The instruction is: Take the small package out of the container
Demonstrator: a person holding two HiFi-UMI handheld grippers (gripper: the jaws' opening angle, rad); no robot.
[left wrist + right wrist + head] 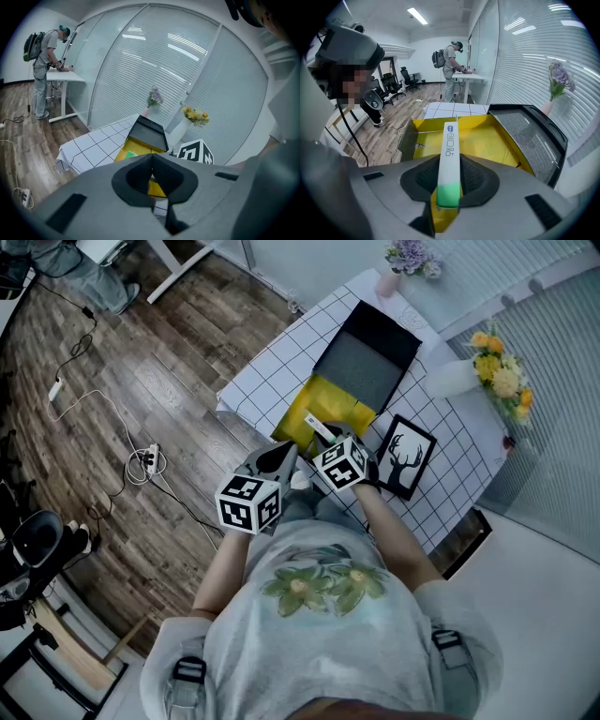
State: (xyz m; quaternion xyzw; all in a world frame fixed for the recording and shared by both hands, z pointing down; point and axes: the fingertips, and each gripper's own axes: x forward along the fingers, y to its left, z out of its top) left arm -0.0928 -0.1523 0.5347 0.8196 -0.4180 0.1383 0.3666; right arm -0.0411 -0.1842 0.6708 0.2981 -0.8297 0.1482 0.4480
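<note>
Our right tongs (pixel 449 187) are clamped on the small package (pixel 450 154), a slim white strip with a green near end. The two pads press its long sides, and the green end sits right in the throat of the tongs. The rest of the strip runs straight out toward twelve o'clock. We hold it by its narrow sides because, as we judge it, that is the only grip such a thin thing allows, and holding it lengthwise keeps it from swinging.

Beyond the tips lies the open yellow box (pixel 436 123), so the package hangs over the box's inside, with its far end in line with the far wall. We judge it lifted off the floor of the box but not yet carried past the rim. The dark lid (pixel 534 136) is folded back at about two o'clock, which leaves the way up and toward us free.

Our left tongs (pixel 151 161) are closed with nothing between them, held back at about eight o'clock of the right pair, seen from the head. They seem to be waiting, out of the way.

The box rests on the checked table (pixel 272 371), with a deer picture (pixel 405 456) at three o'clock of the tongs.
</note>
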